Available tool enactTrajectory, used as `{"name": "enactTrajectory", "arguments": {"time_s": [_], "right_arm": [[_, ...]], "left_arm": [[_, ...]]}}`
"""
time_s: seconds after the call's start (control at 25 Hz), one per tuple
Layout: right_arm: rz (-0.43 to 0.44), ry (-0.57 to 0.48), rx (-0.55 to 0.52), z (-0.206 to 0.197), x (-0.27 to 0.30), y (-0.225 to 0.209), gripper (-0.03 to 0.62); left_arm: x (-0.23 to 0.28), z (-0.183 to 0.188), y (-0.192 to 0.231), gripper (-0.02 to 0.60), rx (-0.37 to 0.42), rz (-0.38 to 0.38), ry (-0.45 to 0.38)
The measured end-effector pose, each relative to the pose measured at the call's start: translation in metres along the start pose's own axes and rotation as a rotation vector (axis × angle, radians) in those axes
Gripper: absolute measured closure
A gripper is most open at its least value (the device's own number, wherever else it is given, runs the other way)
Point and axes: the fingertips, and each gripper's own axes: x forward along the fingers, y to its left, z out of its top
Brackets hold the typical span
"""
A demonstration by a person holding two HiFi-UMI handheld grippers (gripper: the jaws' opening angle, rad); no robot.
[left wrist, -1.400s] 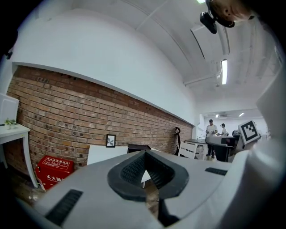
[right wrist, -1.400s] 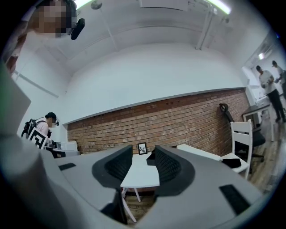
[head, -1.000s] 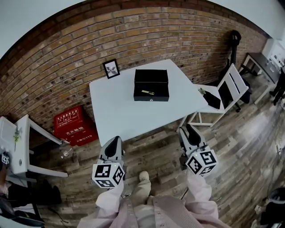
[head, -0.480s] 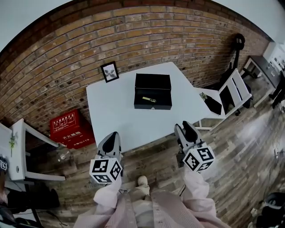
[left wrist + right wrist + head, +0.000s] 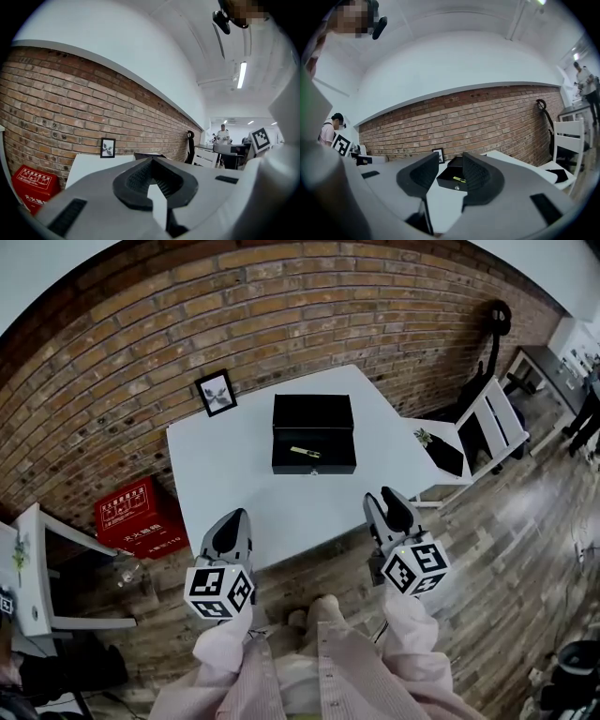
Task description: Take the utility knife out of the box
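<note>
An open black box (image 5: 313, 465) stands at the middle of the white table (image 5: 225, 474), its lid tipped back. Inside lies the yellow utility knife (image 5: 305, 452). Both grippers hang short of the table's near edge, well apart from the box. My left gripper (image 5: 231, 525) is shut and empty; in the left gripper view (image 5: 150, 161) its tips meet. My right gripper (image 5: 388, 503) is open with nothing in it. Between its jaws in the right gripper view (image 5: 450, 157) I see the box (image 5: 446, 181) and the knife (image 5: 460, 179).
A framed picture (image 5: 217, 393) leans on the brick wall at the table's back left. A red crate (image 5: 141, 517) sits on the wood floor to the left. A white chair (image 5: 489, 420) and low stand (image 5: 442, 452) are right of the table. People stand far off.
The table and box have come nearer and shifted left in the head view. Both grippers have moved forward toward the table's edge. Neither jaw state has changed.
</note>
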Motion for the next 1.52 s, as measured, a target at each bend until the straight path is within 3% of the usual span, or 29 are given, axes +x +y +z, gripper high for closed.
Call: {"name": "enactTrajectory", "arguments": {"time_s": [0.72,1.2,1.52], "right_arm": [[0.120,0.127,0.026,-0.018,0.129,-0.058,0.454],[0.333,0.345,0.030,-0.059,0.189,-0.059,0.454],[0.413,0.392,-0.014,-0.071,0.221,-0.057,0.456]], "left_arm": [[0.129,-0.009,0.025,0.589,-0.052,0.055,0.081],[0.185,-0.037,0.034,0.589,-0.120,0.118,0.161],[0.202,-0.051,0.046,0.589,-0.156,0.182,0.187]]}}
